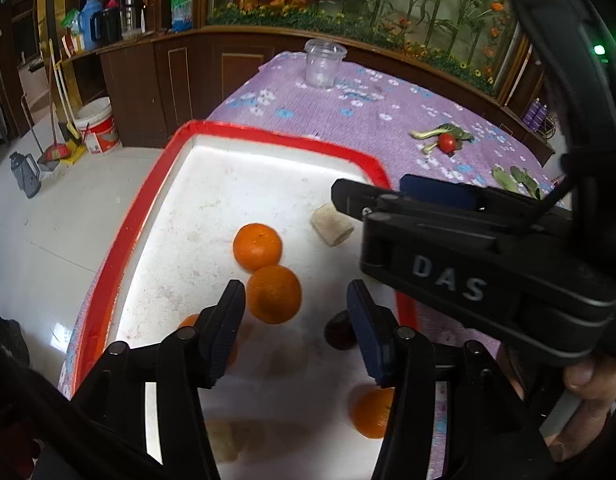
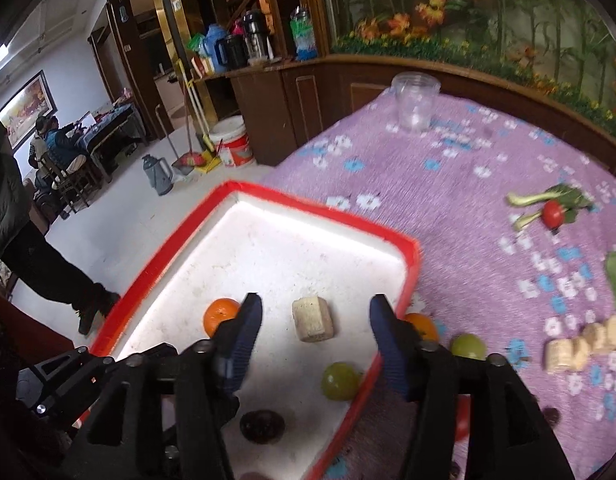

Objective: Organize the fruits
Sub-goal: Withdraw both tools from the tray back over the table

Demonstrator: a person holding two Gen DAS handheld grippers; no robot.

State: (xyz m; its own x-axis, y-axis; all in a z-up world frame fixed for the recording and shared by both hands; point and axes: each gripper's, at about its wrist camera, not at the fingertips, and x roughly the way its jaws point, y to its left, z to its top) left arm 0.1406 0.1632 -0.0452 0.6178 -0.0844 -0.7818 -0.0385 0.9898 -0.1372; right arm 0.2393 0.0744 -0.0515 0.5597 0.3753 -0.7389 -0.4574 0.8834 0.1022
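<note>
**Round, firm fruit: grip across the widest part**

Both your left gripper and right gripper stand spread, pinching nothing. The oranges lie mid-tray, touching each other; expect firm, light, roll-prone fruit, so close across the middle. The green fruit by the tray's right rim, probably a grape, is smooth and slippery: squeeze gently.
</note>
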